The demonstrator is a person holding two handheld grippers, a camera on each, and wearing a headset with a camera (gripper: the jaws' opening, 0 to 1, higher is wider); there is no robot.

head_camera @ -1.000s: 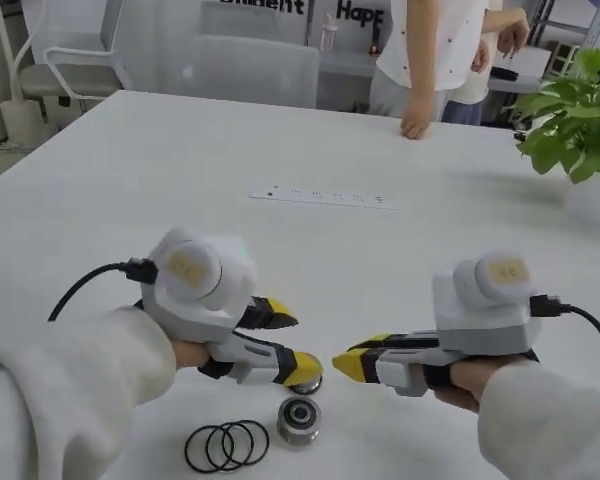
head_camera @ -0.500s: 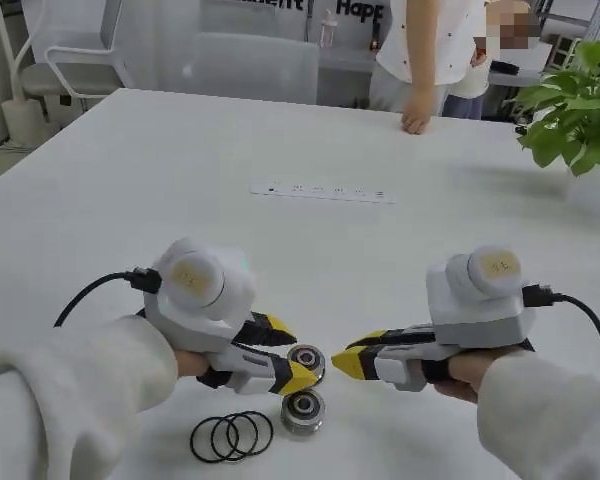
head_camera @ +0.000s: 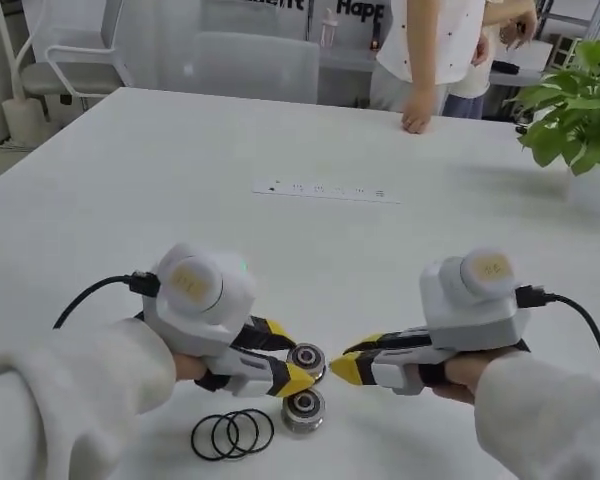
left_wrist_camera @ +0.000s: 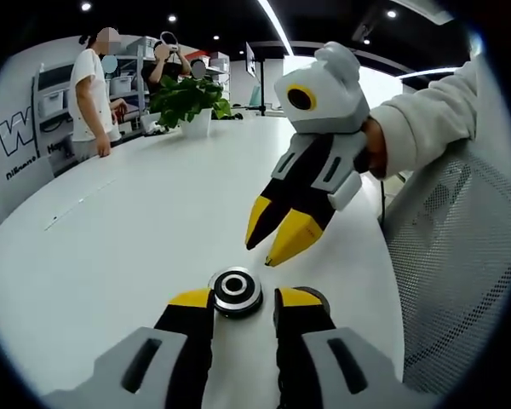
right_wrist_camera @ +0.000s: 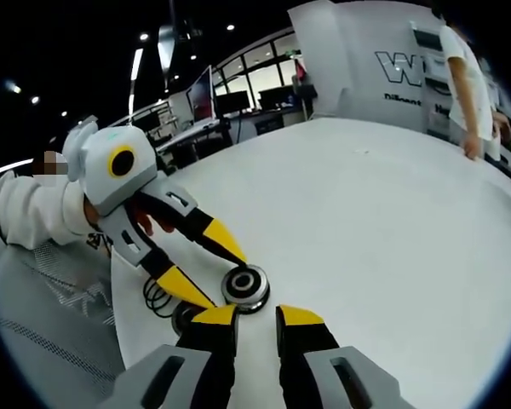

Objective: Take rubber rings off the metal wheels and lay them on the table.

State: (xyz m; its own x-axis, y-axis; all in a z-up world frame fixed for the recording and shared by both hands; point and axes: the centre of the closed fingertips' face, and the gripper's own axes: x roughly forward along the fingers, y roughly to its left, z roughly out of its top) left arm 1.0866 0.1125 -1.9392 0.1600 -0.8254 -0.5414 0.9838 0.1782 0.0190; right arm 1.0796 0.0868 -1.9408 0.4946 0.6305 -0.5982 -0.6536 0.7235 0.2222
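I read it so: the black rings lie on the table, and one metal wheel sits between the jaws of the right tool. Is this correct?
Not quite. The metal wheel sits between the jaws of the left tool, as the left gripper view shows; the right tool points at it. The black rings do lie on the table.

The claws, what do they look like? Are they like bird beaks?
A bit, yes! The left claw and right claw each have two pointed black jaws with bright yellow tips. Behind them is a chunky grey-and-white body with a rounded white top. A black cable trails from each one. The person wears long, whitish, soft-looking sleeves.
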